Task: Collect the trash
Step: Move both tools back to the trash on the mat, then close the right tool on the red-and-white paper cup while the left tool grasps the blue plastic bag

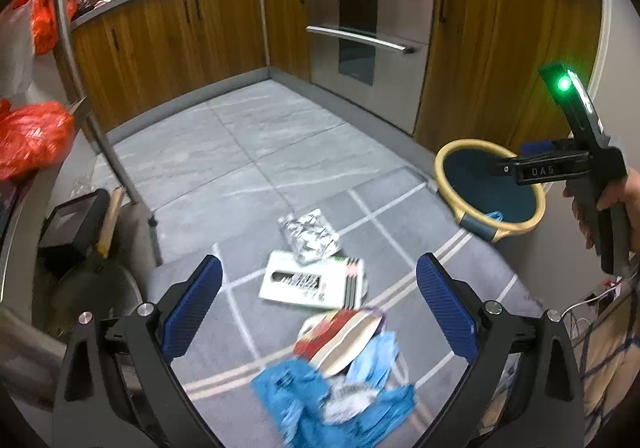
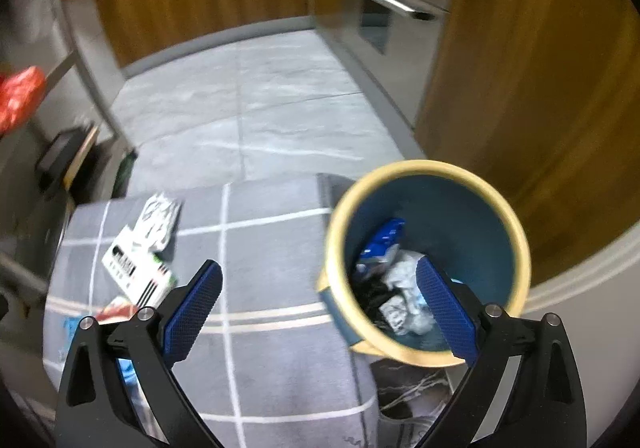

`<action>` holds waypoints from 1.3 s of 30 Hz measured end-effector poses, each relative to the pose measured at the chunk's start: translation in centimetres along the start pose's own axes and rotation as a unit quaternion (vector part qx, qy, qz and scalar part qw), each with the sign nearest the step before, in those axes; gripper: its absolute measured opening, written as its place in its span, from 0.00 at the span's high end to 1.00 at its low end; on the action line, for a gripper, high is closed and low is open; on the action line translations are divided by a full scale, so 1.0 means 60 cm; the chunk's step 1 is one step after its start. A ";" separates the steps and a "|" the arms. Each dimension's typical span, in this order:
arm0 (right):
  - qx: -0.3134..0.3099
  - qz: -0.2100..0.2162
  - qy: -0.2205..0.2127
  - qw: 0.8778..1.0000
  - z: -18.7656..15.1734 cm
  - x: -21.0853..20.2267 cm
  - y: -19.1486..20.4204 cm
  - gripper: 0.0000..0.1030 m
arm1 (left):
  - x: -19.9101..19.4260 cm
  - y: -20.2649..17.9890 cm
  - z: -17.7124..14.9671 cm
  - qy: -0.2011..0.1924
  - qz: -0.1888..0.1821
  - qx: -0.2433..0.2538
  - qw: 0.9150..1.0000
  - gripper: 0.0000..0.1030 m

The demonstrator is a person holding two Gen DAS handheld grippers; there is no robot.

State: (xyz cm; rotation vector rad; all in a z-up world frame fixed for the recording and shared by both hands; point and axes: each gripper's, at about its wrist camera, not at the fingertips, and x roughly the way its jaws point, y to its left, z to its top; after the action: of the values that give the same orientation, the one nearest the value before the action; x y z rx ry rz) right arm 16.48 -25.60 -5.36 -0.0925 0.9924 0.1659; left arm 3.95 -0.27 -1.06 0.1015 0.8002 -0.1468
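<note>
Landmark: grey rug with white grid lines, lying on the tiled kitchen floor.
Left hand-held gripper: released, blue pads spread wide, nothing between them; it hangs above the near part of the rug, over the litter.
Right hand-held gripper: released, pads wide apart and empty; it hangs above the rug's right edge, with one pad over the bin mouth. In the left wrist view it shows from the side, gripped by a person's hand, a green light lit on its body.
Trash bin: round, yellow rim, dark blue inside; stands at the rug's right edge, tilted in view. Contents: crumpled white paper, a blue wrapper, something black.
Foil wrapper: crumpled, silver, near the rug's middle, overlapping the top of the box.
White box: flat, dark printed panel, lying on the rug just nearer than the foil.
Red and white packet: on the rug, nearer than the box.
Blue plastic scraps: crumpled, at the rug's near edge, touching the packet; blurred.
</note>
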 end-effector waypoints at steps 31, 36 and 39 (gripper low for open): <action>-0.159 0.141 0.127 0.969 -0.106 0.073 0.288 0.57 | 0.108 0.030 -0.168 0.151 -0.025 0.007 0.988 0.33; -0.215 0.132 0.118 0.961 -0.120 0.073 0.316 0.60 | 0.116 0.041 -0.167 0.155 -0.023 -0.011 0.988 0.48; -0.233 0.116 0.115 0.959 -0.128 0.085 0.329 0.65 | 0.120 0.038 -0.165 0.154 -0.024 -0.009 0.988 0.62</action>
State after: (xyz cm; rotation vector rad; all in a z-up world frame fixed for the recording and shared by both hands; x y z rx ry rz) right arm 9.28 -6.84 -13.87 -0.4364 1.1799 0.6155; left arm 2.29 2.78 -12.99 0.0883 1.1127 -0.1722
